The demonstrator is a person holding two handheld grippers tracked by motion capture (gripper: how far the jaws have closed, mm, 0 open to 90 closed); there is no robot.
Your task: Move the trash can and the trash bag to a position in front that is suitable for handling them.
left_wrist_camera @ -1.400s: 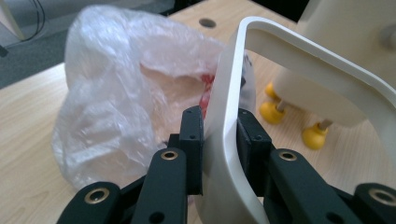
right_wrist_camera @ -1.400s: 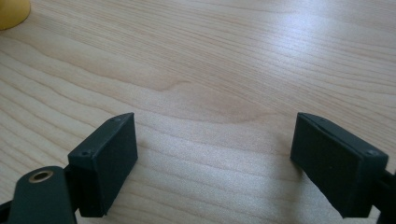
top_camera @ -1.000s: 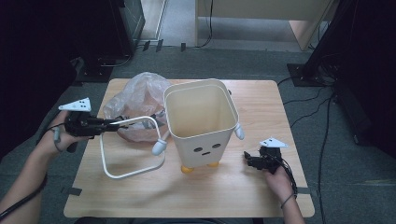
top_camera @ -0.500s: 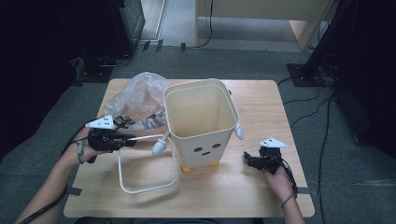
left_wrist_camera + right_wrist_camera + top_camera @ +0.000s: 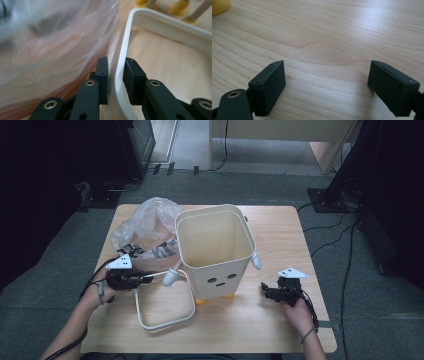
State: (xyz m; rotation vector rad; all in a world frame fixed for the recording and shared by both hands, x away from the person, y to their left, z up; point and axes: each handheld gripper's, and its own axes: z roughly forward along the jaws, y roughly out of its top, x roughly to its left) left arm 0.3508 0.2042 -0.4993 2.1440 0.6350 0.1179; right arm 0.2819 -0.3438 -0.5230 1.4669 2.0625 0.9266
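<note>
A cream bin [image 5: 215, 250] with a drawn face and yellow feet stands upright mid-table. A white rounded-square ring [image 5: 165, 320] lies flat in front of it to the left. My left gripper [image 5: 147, 280] is shut on the ring's left side; in the left gripper view the ring's band [image 5: 125, 37] runs up between the pads of my left gripper [image 5: 115, 72]. A crumpled clear plastic bag [image 5: 145, 227] lies behind, and it presses against the left jaw as the bag [image 5: 50, 37]. My right gripper [image 5: 265, 290] rests open on the table right of the bin, and nothing is between the jaws of that gripper [image 5: 327, 82].
The wooden table [image 5: 280, 230] has bare surface at the right and back right. One yellow bin foot [image 5: 219, 6] sits at the far upper left of the right gripper view. Cables and dark furniture stand on the floor around the table.
My left gripper has moved right and toward the front edge, dragging the white ring with it across the table. The right gripper has stayed where it was.
</note>
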